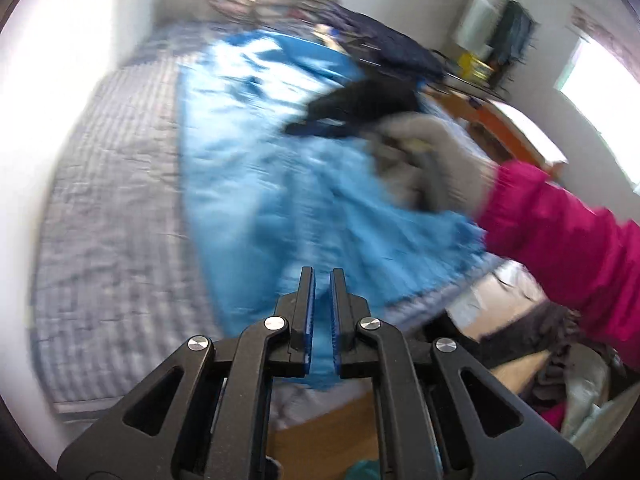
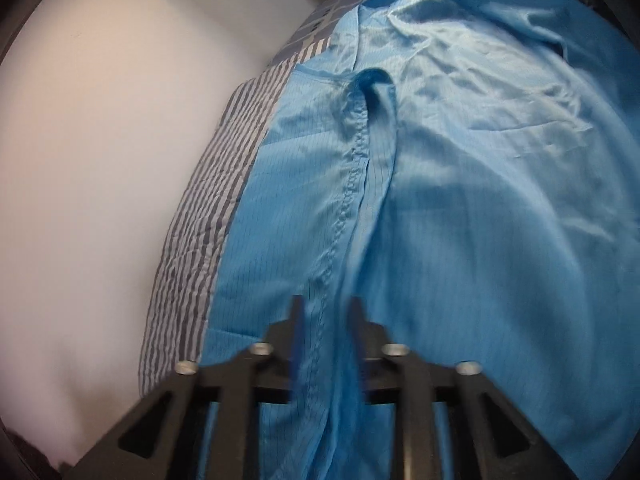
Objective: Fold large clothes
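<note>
A large light-blue garment [image 1: 256,184] lies spread on a striped bed [image 1: 120,184]. My left gripper [image 1: 322,276] sits at its near hem, by the bed's edge, jaws nearly together with a strip of blue cloth in the narrow gap. The picture is blurred. Further over the garment a grey-gloved hand [image 1: 432,160] with a pink sleeve [image 1: 560,240] holds my right gripper [image 1: 296,128], low over the cloth. In the right wrist view my right gripper [image 2: 326,312] stands with its fingers apart. A raised seam fold of the garment [image 2: 360,152] runs between them, and the pads do not press on it.
A white wall [image 2: 100,160] borders the bed's far side. Dark clothes [image 1: 384,44] are piled on a rack past the bed. An orange-brown bedframe [image 1: 508,132] and a bright window [image 1: 600,92] are at the right. Wooden floor [image 1: 320,432] and loose clothes [image 1: 580,392] lie below.
</note>
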A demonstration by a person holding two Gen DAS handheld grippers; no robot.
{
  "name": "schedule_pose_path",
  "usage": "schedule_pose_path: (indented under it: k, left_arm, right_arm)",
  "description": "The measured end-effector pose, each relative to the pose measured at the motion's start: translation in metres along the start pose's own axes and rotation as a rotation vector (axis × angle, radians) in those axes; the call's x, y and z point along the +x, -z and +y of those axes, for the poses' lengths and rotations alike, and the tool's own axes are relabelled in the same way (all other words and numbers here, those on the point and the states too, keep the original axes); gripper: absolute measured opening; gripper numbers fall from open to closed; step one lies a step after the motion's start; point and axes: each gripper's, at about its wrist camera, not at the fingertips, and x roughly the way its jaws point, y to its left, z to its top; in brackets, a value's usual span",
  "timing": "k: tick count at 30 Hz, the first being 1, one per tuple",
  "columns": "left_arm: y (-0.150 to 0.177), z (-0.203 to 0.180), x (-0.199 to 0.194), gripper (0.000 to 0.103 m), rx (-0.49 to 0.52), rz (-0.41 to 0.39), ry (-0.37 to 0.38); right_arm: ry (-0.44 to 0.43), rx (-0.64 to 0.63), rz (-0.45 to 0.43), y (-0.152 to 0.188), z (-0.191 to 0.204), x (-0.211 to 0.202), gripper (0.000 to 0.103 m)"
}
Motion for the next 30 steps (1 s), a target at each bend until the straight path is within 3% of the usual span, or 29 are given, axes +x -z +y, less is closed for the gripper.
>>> schedule_pose_path:
  k: [5, 9, 14, 19, 22, 25, 30]
  left_arm:
    - [-0.001, 0.033, 0.01, 0.005, -0.073, 0.015, -0.069]
    - [0.013, 0.039, 0.038, 0.005, -0.106, 0.083, -0.041]
    - [0.024, 0.039, 0.076, 0.005, -0.132, 0.175, -0.022]
    - [0.038, 0.039, 0.101, 0.005, -0.127, 0.241, -0.056]
    - [0.037, 0.04, 0.096, 0.005, -0.145, 0.227, -0.055]
    - [0.029, 0.036, 0.074, 0.005, -0.144, 0.163, -0.063]
    - [0.015, 0.014, 0.031, 0.005, -0.066, 0.036, -0.089]
  right_arm:
    - [0.011, -0.127, -0.006, 0.031, 0.024, -0.032, 0.033]
    - [-0.041, -0.2, -0.014, 0.069, 0.041, -0.051, 0.033]
    - [-0.005, -0.278, 0.055, 0.108, 0.054, -0.026, 0.033]
    - [0.035, -0.262, 0.117, 0.126, 0.042, 0.006, 0.032]
    - [0.019, -0.257, 0.113, 0.125, 0.045, 0.001, 0.032]
    - [0.018, -0.283, 0.07, 0.123, 0.053, -0.016, 0.032]
    - [0.07, -0.325, -0.088, 0.125, 0.061, -0.066, 0.038]
